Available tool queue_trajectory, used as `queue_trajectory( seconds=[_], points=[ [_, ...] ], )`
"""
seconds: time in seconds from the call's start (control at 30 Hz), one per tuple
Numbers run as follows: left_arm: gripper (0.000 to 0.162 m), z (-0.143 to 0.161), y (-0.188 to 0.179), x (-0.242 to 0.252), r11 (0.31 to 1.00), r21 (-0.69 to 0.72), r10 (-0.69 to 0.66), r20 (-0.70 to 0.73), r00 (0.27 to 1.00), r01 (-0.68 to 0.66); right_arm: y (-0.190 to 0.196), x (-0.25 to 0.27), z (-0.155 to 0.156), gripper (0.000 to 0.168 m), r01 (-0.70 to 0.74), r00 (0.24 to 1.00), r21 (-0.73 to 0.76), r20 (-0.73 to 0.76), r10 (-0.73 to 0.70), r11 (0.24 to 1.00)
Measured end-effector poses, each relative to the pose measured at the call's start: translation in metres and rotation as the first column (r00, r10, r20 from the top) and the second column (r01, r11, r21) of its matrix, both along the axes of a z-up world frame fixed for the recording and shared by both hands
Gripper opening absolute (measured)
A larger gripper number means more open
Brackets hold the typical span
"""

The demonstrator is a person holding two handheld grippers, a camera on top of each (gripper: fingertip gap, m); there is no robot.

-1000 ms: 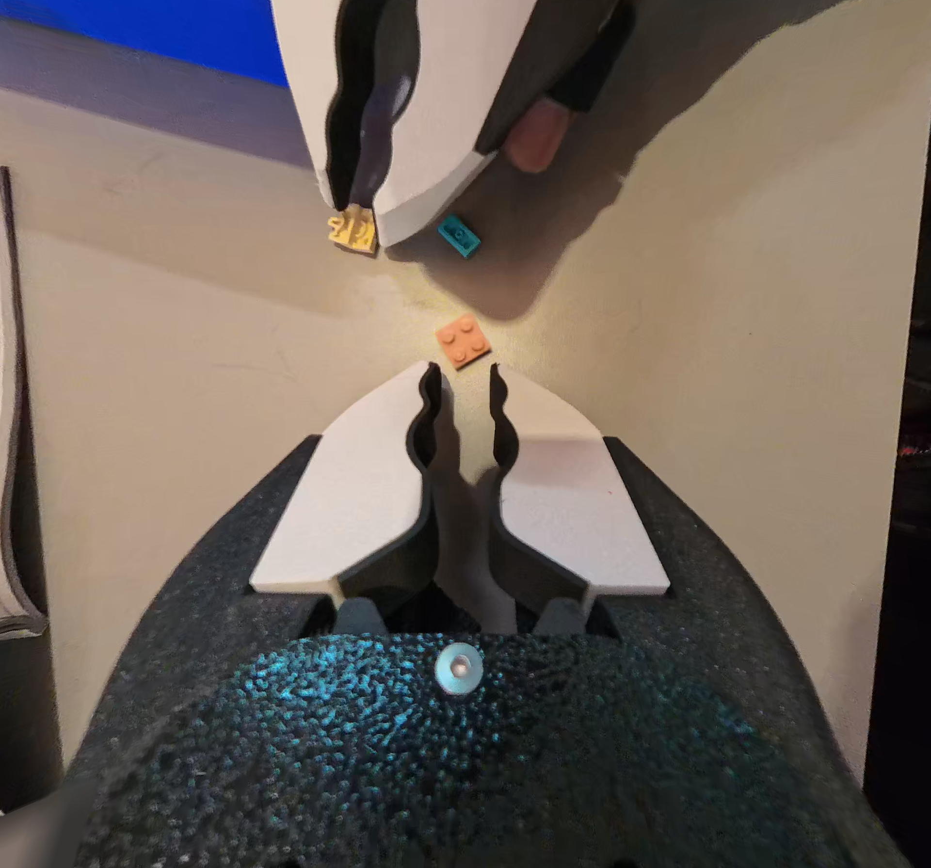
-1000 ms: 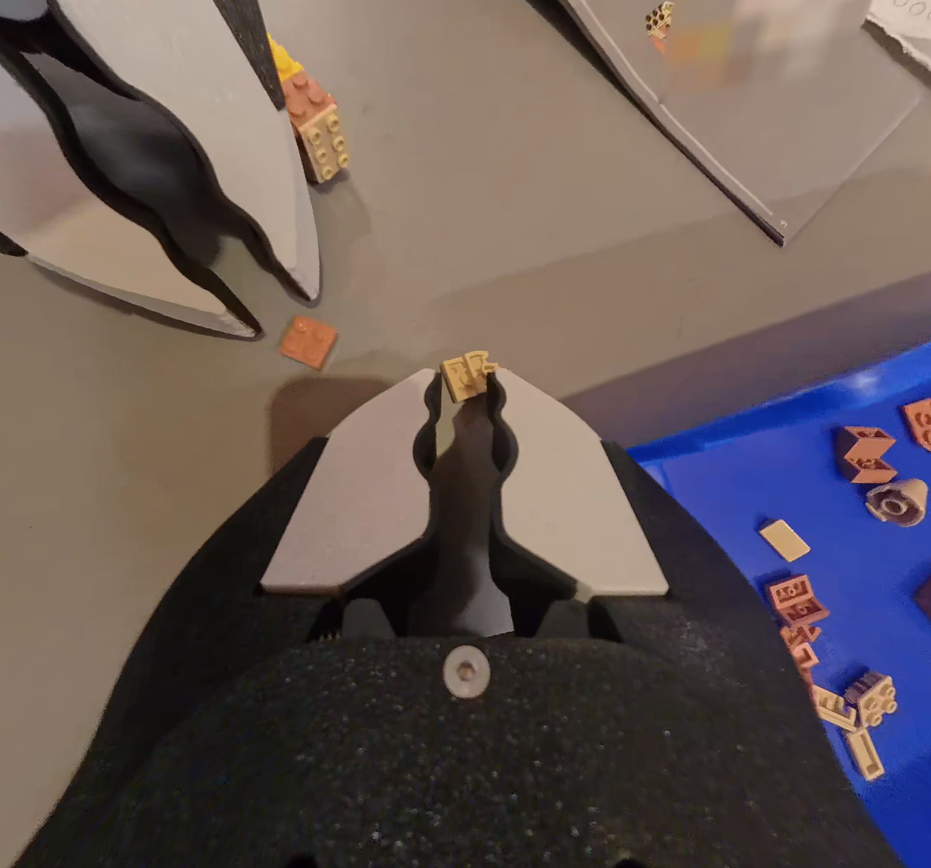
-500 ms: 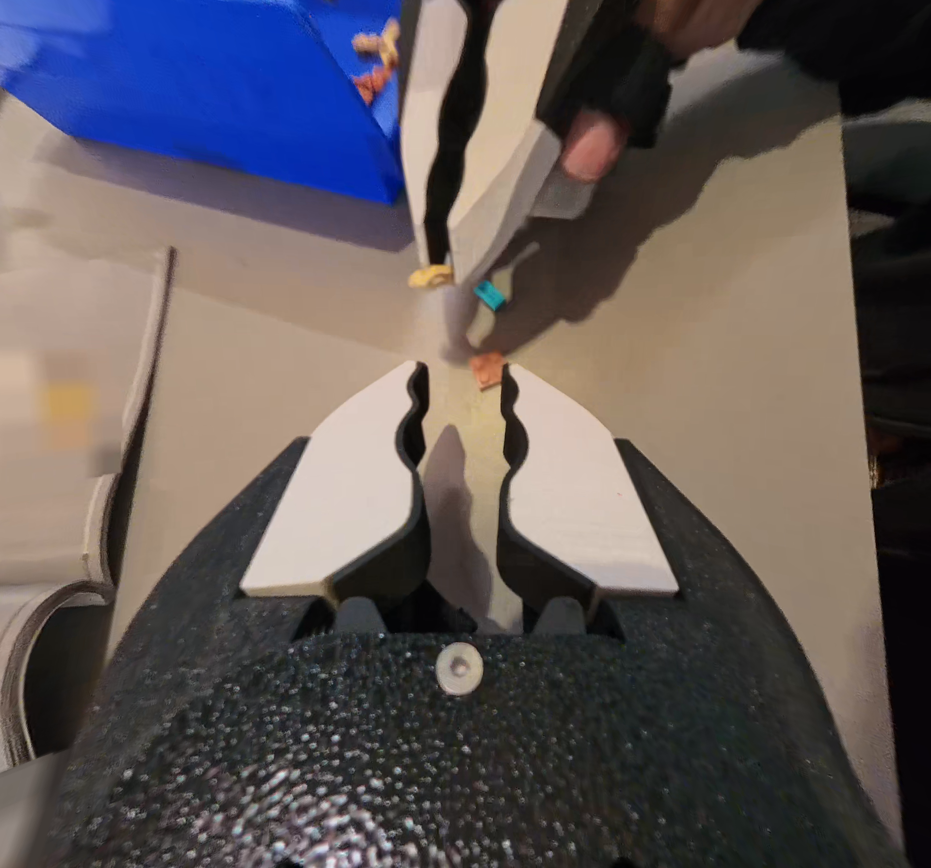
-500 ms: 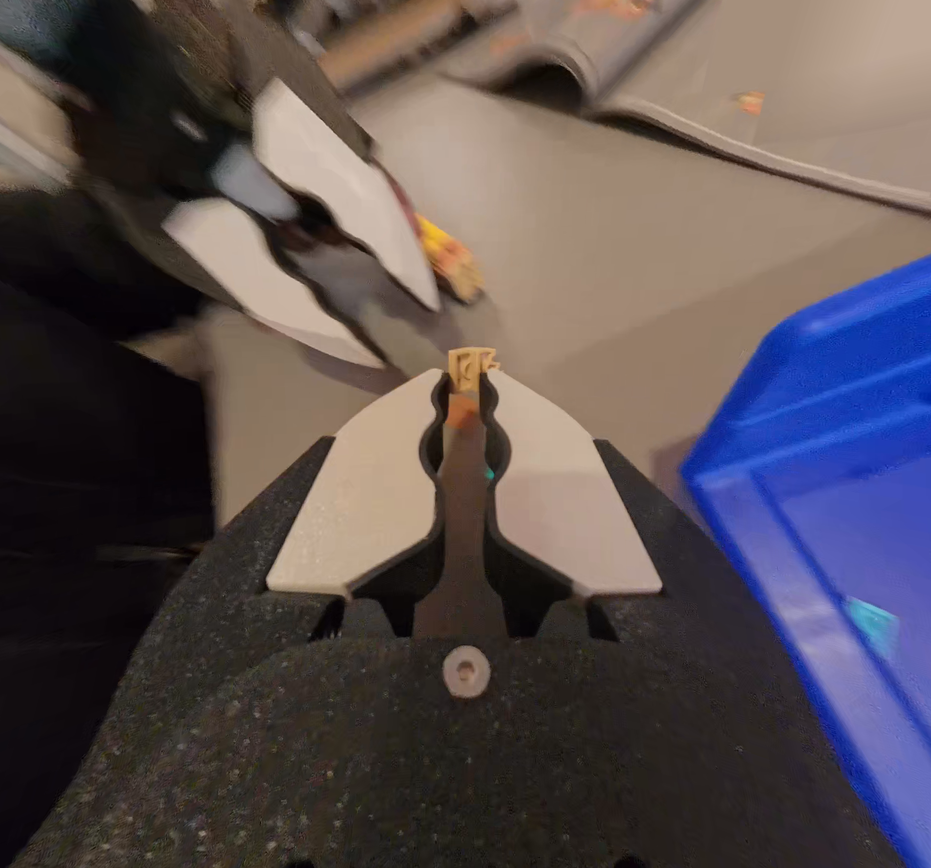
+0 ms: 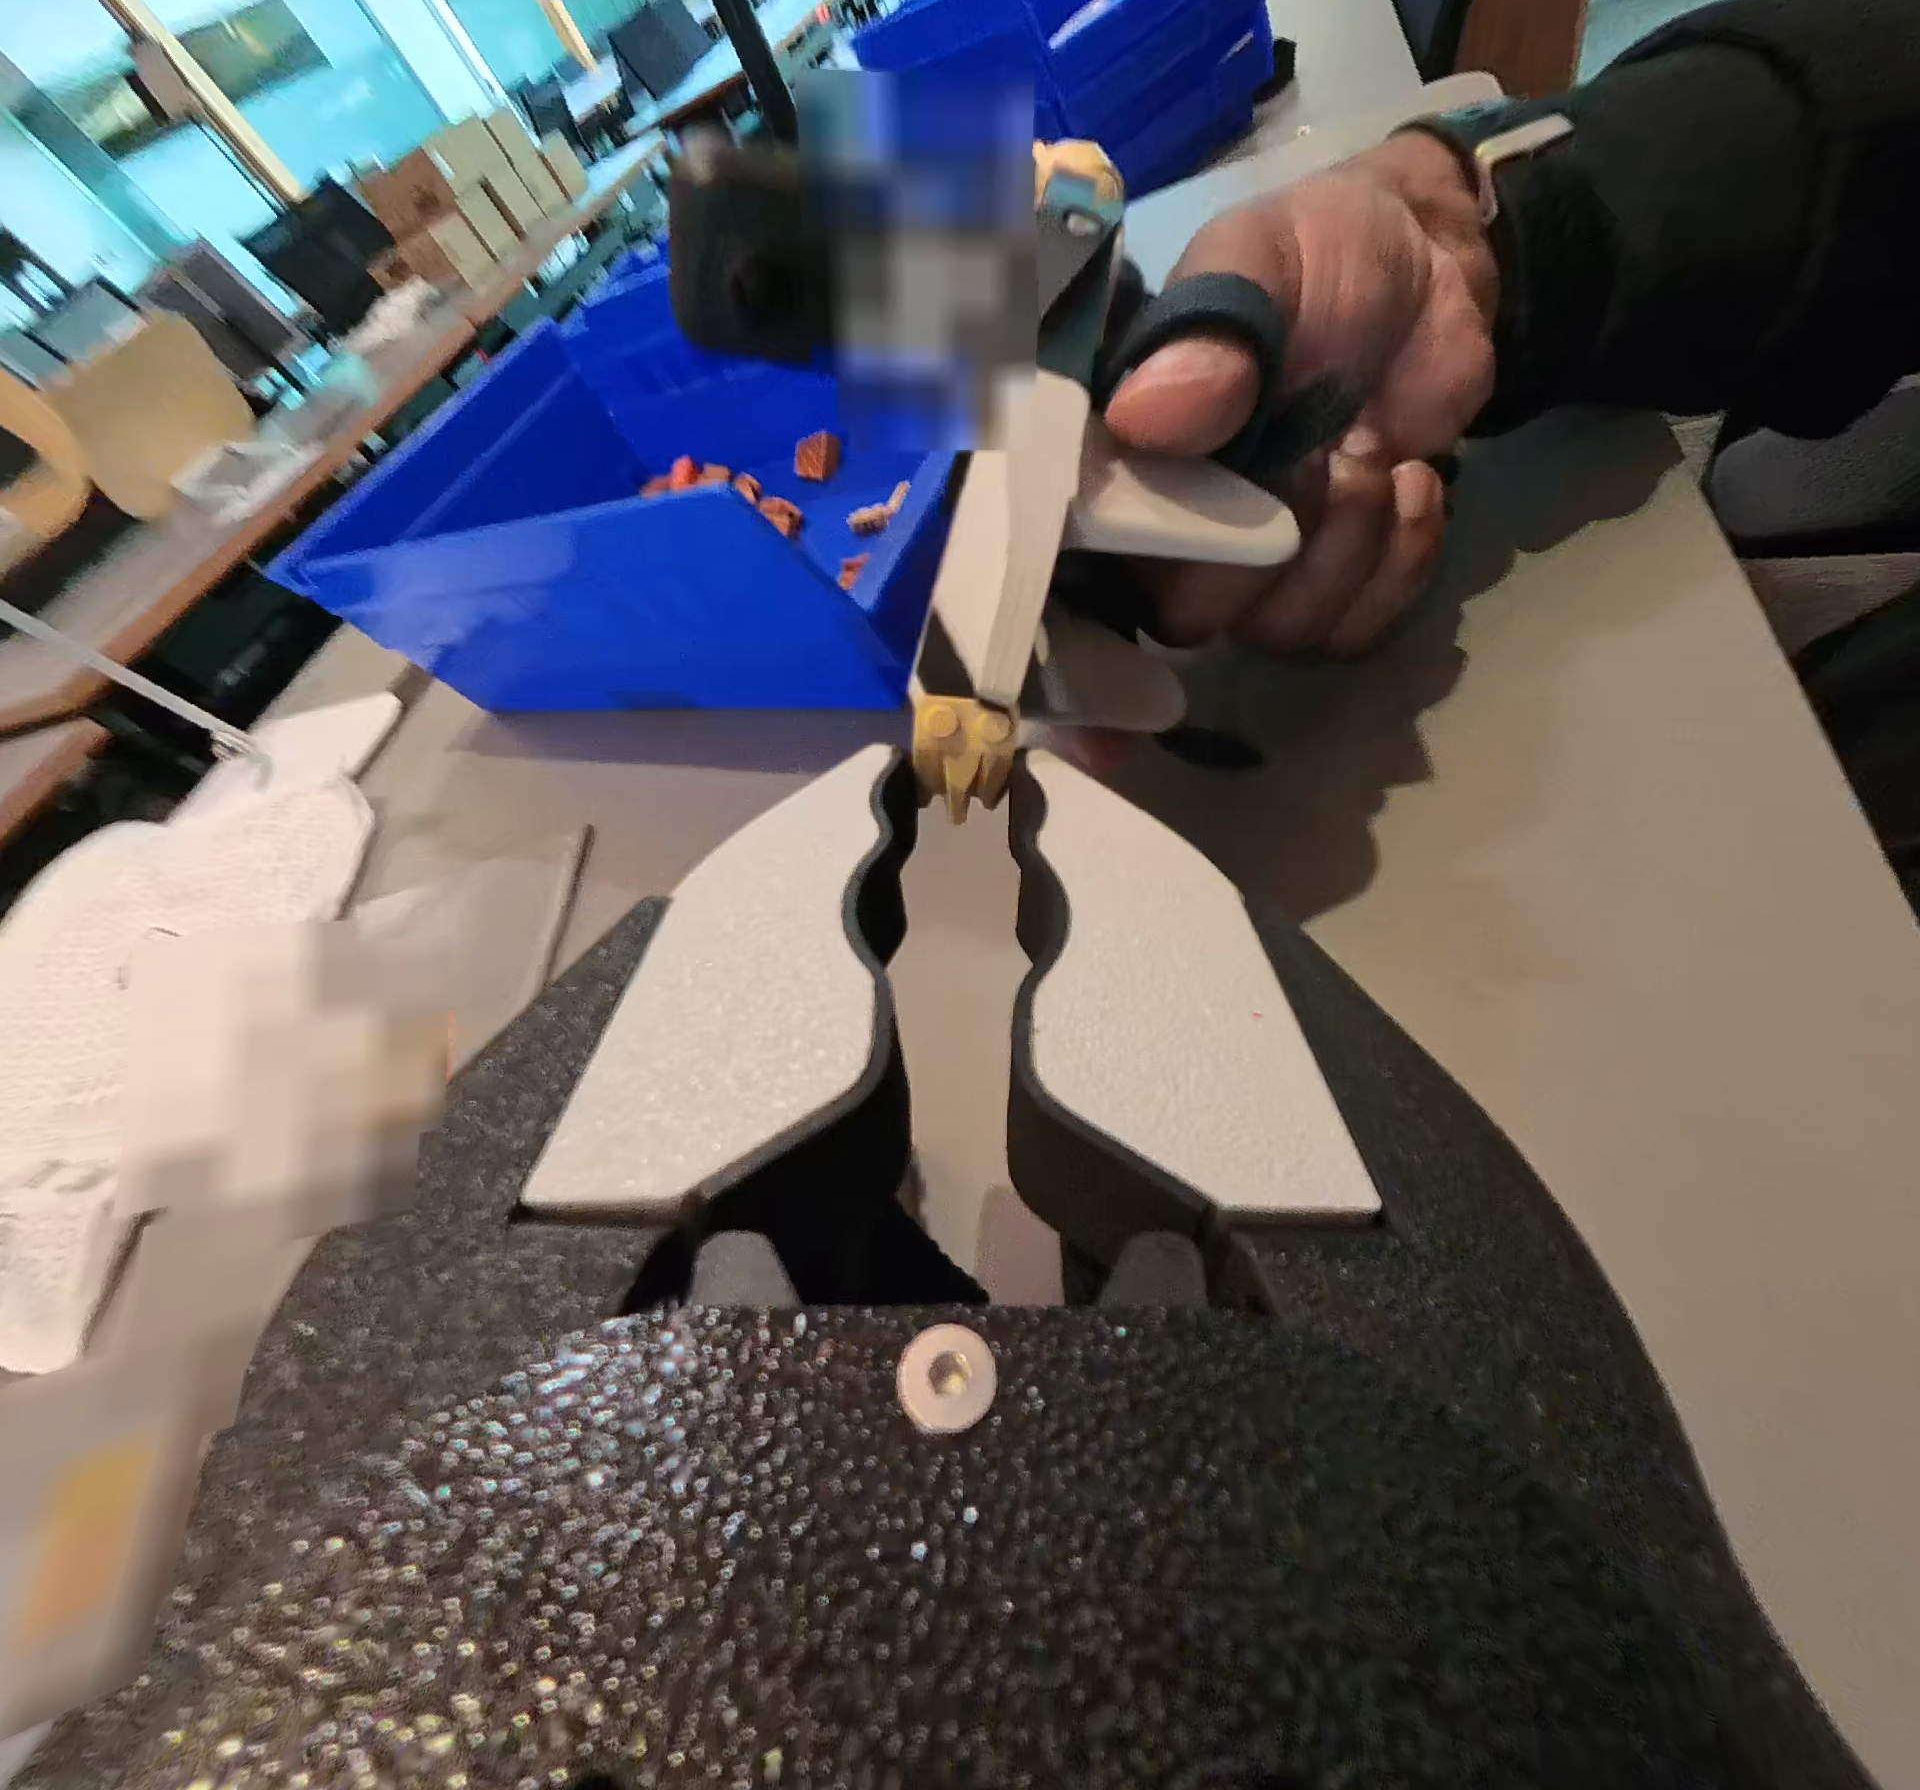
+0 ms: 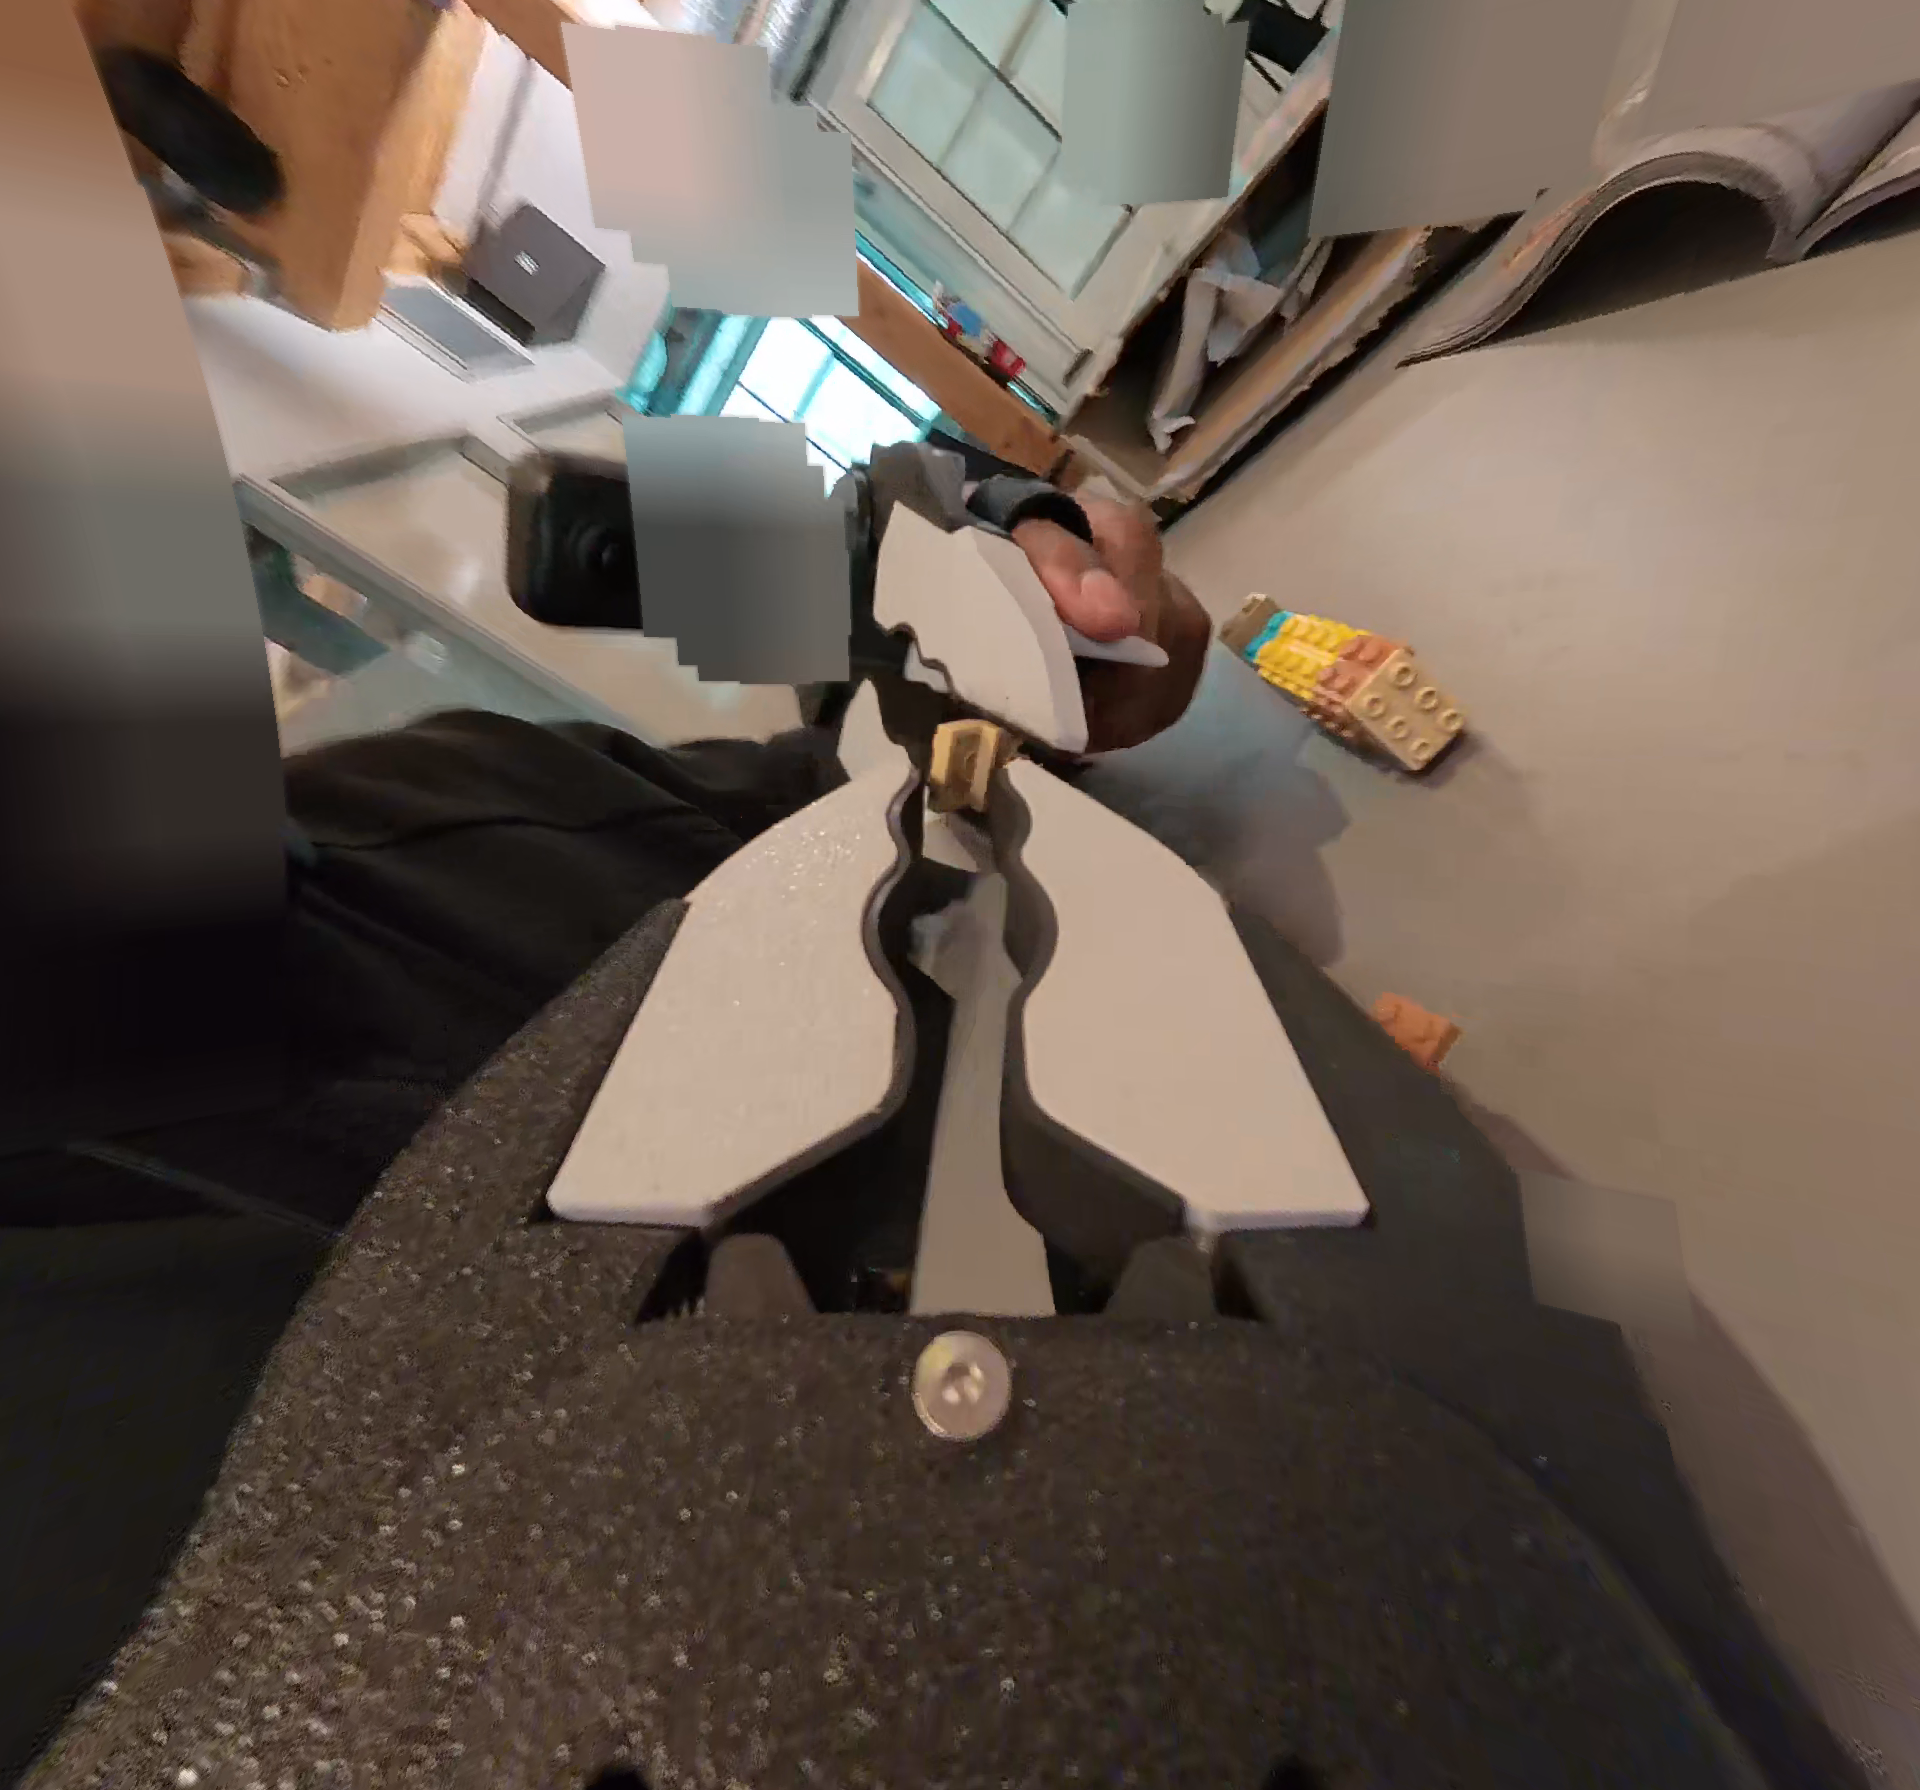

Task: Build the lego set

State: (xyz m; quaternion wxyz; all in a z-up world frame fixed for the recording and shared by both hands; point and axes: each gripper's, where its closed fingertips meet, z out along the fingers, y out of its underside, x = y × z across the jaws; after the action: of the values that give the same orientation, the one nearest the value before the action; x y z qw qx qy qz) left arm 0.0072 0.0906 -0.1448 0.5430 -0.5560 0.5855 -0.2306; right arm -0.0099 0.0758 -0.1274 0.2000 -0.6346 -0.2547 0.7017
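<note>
A small tan hinge-like lego piece [image 5: 961, 748] is held in the air above the grey table [image 5: 1558, 909]. My right gripper [image 6: 961, 784] is shut on it; in the left wrist view it comes down from above [image 5: 982, 691]. My left gripper [image 5: 958, 779] has its two fingertips closed against the same piece's sides. In the right wrist view the piece [image 6: 961, 758] sits between my right fingertips, with the left gripper [image 6: 966, 722] meeting it from the far side. Both grippers are lifted and face each other.
A blue bin [image 5: 623, 597] with several brown and tan pieces stands behind. A part-built model [image 6: 1351, 680] of tan, orange and yellow bricks and a loose orange plate [image 6: 1413, 1028] lie on the table. An open booklet [image 6: 1714, 213] lies farther off. A person's hand [image 5: 1330, 369] grips the right tool. Both grippers' tips are close together, under 4 cm apart.
Both grippers rose from the table and tilted up to face each other. The right one kept the tan piece; the left one's jaws narrowed and closed on it.
</note>
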Motion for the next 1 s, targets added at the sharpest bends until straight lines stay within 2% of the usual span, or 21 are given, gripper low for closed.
queue_trajectory(
  seconds=[0.1,0.2,0.33,0.5,0.57,0.7,0.83,1.0],
  points=[
    [0.017,-0.02,0.002,-0.009,0.986,-0.161,0.033,-0.095,0.995,-0.048,0.008,0.01,-0.018,0.018,0.002,0.977,0.271,0.207,-0.06,0.963],
    [0.017,-0.048,-0.003,-0.021,0.933,-0.338,0.038,-0.241,0.97,-0.121,0.022,0.027,-0.043,0.022,-0.14,0.876,0.561,0.454,-0.161,0.816],
    [0.017,-0.063,-0.009,-0.023,0.88,-0.442,0.026,-0.327,0.945,-0.177,0.019,0.029,-0.062,0.025,-0.416,0.769,0.625,0.629,-0.112,0.66],
    [0.017,-0.068,-0.008,-0.022,0.865,-0.453,0.033,-0.376,0.926,-0.215,0.02,0.02,-0.085,0.026,-0.593,0.658,0.59,0.747,-0.093,0.548],
    [0.017,-0.07,-0.008,-0.022,0.868,-0.444,0.031,-0.399,0.916,-0.223,0.022,0.021,-0.096,0.026,-0.636,0.607,0.555,0.789,-0.096,0.537],
    [0.017,-0.074,-0.008,-0.023,0.873,-0.429,0.031,-0.427,0.904,-0.233,0.02,0.017,-0.098,0.018,-0.617,0.604,0.535,0.792,-0.089,0.577],
    [0.017,-0.078,-0.007,-0.021,0.879,-0.41,0.041,-0.446,0.894,-0.244,0.014,0.014,-0.097,0.017,-0.58,0.627,0.551,0.772,-0.103,0.601],
    [0.018,-0.08,-0.008,-0.019,0.892,-0.387,0.04,-0.448,0.893,-0.234,0.006,0.007,-0.089,0.017,-0.464,0.704,0.563,0.703,-0.102,0.684]
  ],
)
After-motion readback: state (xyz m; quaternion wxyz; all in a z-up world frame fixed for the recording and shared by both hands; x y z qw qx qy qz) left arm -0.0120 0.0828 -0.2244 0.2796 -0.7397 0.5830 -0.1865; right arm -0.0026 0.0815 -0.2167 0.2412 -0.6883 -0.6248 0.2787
